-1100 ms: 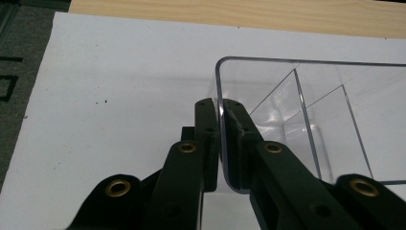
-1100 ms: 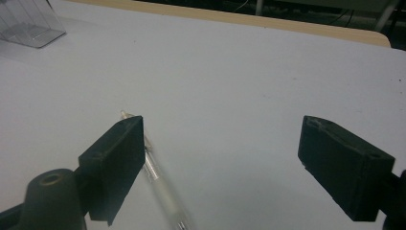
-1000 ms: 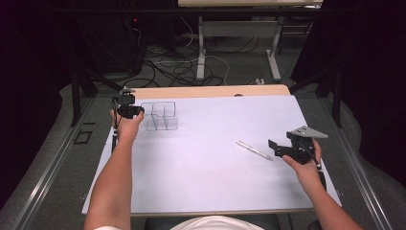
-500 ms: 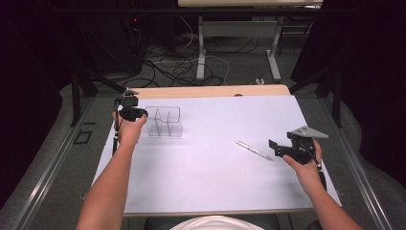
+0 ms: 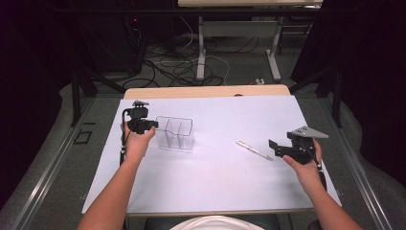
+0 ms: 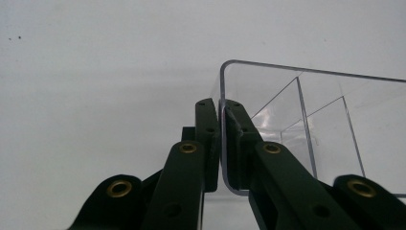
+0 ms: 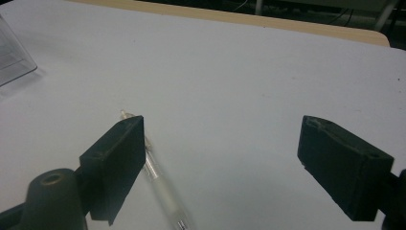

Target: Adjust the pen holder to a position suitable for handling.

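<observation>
A clear plastic organiser box (image 5: 175,132) with inner dividers stands on the white table sheet (image 5: 215,172) at the left. My left gripper (image 5: 152,125) is shut on its left wall; in the left gripper view the two jaws pinch the thin clear wall (image 6: 221,120) between them, and the box (image 6: 325,124) opens out to the right. A clear pen (image 5: 253,150) lies on the sheet to the right of the middle. My right gripper (image 5: 273,149) stands open just right of the pen's end. In the right gripper view the pen (image 7: 160,179) lies beside the left jaw, and the gripper (image 7: 222,148) holds nothing.
The table's wooden far edge (image 5: 206,91) runs behind the sheet. Beyond it are a dark floor with cables (image 5: 177,67) and desk legs (image 5: 201,48). A corner of the clear box (image 7: 12,57) shows at the left of the right gripper view.
My left gripper has slid the clear box to the right across the sheet, toward the middle. The right gripper and the pen have stayed where they were.
</observation>
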`<state>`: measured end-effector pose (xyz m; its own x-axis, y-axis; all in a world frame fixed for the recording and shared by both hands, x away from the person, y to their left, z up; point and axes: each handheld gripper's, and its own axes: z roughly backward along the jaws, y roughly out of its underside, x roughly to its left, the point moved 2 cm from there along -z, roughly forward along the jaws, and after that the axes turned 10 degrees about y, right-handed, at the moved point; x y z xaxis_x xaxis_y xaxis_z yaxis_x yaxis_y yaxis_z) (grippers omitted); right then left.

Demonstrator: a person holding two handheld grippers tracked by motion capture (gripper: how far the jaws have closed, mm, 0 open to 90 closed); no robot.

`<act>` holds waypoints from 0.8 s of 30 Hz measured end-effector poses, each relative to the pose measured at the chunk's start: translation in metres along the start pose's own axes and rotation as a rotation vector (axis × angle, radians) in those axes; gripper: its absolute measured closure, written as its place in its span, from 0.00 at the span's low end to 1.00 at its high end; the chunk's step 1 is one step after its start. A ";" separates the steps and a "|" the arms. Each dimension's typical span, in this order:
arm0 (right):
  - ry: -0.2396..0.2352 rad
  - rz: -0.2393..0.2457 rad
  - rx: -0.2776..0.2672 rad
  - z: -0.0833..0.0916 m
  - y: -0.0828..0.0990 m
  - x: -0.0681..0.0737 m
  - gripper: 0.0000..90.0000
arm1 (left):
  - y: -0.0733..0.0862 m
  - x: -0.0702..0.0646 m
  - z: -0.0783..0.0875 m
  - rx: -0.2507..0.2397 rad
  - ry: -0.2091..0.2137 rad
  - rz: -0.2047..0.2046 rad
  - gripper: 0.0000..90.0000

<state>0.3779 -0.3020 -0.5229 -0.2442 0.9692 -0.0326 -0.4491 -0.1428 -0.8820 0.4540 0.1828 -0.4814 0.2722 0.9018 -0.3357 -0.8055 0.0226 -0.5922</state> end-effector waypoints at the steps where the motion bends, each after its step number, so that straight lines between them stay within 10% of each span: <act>1: -0.001 -0.003 0.000 0.000 0.000 0.000 0.18 | 0.006 -0.004 0.001 0.001 0.005 -0.004 0.96; 24: -0.012 0.008 0.016 -0.002 0.001 0.001 0.19 | 0.049 -0.041 0.009 0.033 0.108 -0.051 0.94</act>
<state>0.3788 -0.3007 -0.5252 -0.2585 0.9654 -0.0338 -0.4610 -0.1540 -0.8740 0.3984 0.1512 -0.4903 0.3673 0.8473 -0.3837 -0.8052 0.0832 -0.5871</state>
